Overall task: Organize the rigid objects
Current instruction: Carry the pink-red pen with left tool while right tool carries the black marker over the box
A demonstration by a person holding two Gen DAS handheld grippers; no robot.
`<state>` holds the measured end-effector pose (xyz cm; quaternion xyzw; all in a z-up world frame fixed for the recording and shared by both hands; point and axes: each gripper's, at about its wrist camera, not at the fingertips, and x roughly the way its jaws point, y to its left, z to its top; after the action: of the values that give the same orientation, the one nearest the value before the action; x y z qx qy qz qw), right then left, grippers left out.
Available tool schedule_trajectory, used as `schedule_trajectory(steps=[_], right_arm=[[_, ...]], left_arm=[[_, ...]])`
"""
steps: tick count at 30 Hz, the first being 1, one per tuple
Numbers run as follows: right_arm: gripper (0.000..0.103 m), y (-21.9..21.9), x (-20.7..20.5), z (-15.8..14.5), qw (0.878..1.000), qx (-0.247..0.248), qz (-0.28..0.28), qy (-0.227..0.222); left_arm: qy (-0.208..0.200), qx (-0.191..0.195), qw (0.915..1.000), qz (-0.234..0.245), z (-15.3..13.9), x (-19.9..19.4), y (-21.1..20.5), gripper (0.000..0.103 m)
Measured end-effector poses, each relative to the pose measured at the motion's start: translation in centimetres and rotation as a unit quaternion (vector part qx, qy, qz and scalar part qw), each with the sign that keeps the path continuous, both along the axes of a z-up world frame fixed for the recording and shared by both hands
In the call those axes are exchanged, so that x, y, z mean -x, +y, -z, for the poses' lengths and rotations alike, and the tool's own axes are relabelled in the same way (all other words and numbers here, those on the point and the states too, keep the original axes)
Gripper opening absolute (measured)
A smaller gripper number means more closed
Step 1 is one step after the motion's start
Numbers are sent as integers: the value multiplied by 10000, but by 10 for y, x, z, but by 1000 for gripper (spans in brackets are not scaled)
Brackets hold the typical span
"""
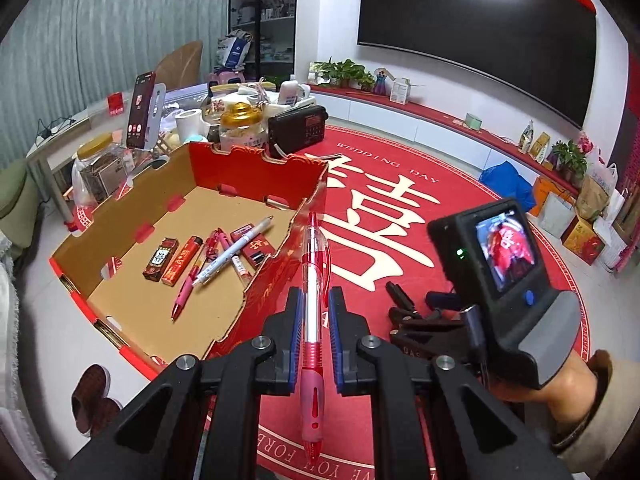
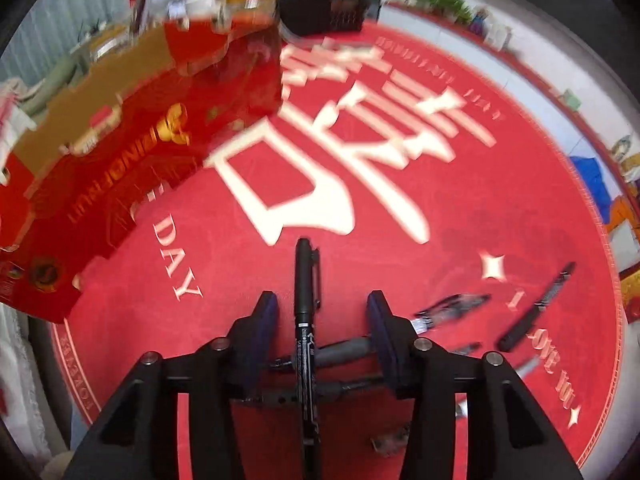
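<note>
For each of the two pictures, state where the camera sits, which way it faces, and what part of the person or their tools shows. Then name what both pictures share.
Left wrist: behind the left claw, shut on a red pen, facing the cardboard box; right hand visible.
Right wrist: behind the right claw, open around a black marker, angled down.
Shared: the red rug and the box.

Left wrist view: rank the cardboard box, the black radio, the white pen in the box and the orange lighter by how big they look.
1. cardboard box, by far the largest.
2. black radio.
3. white pen.
4. orange lighter, shorter than the pen though thicker.
The radio sits farther from the camera, so its true size is likely understated.
</note>
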<state>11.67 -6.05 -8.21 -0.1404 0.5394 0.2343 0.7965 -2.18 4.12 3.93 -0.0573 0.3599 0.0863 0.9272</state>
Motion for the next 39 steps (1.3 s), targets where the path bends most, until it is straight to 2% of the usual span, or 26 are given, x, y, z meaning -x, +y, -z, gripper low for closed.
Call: schedule_trajectory(steps=[2,3,4,7,11,16,22,30,39], right_arm=[[38,2,1,-1,9999,21,-126,59],[22,3,2,-3,9998,39,-187,83],[11,4,4,-5,9997,140,-180,57],[11,-3,10,-17,9999,-65,-33,-110],[11,-14,21,-57,9974,-578,168,-407],[11,-13,33,-106,9908,-1128,145,-737],[11,2,44,-145,9821,-1612,5,-974],[11,33,56,-177,9729,-1984,-278,-1155],[11,74,47,-179,9704,-2152,-520,-959]], left_arm=[[26,19,10000,-38,2,-2,2,14],[50,36,10000,-45,3,-4,3,14],[65,42,10000,-43,4,-6,3,14],[77,33,10000,-12,4,-7,1,14],[30,-10,10000,-6,1,-8,0,14],[-116,-29,9999,-74,-11,-3,3,14],[-335,-57,9991,-264,-29,8,17,14],[-656,-125,9954,-684,-53,18,52,13],[-657,-187,9890,-1315,-57,11,109,13]])
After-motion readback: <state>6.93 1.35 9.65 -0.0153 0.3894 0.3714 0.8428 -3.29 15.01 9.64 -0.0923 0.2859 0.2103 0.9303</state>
